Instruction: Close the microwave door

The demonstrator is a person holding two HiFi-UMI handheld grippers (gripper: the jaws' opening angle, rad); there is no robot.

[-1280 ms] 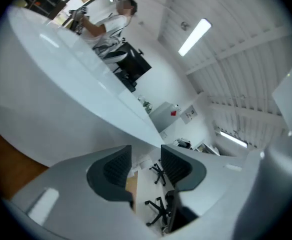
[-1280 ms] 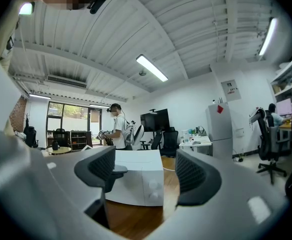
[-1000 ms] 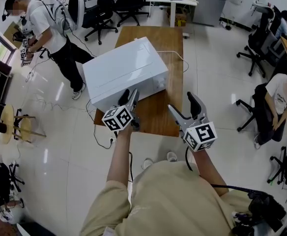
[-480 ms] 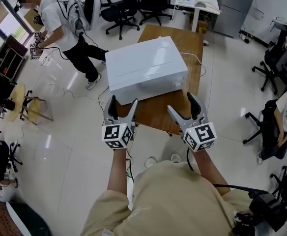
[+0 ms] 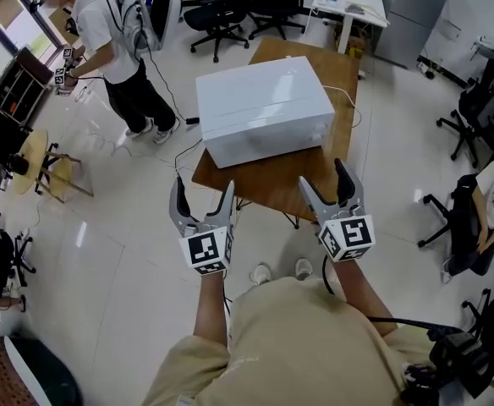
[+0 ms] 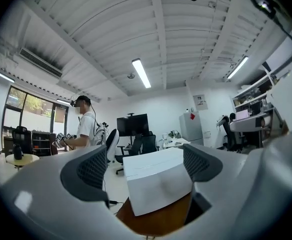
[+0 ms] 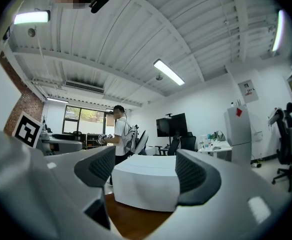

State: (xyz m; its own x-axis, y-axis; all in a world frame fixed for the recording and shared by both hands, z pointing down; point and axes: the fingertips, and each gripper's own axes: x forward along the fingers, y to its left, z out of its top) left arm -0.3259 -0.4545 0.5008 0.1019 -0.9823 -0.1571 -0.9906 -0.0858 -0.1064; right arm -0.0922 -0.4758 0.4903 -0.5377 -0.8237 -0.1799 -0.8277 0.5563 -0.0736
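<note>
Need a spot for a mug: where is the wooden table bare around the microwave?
Widest bare patch: the wooden table's near strip, between the microwave and the edge. A narrower strip runs along the microwave's right side, with a white cable crossing it. At the left the microwave crowds the edge: almost no room.

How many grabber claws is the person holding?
2. The left gripper is off the near left corner of the table, the right gripper at its near edge; none seem hidden.

The microwave (image 5: 260, 100) is a plain white box. It stands upright on the brown wooden counter (image 5: 272, 191), toward the far left part, turned a little against the counter's edges. It looks closed, with all visible sides flat.
</note>
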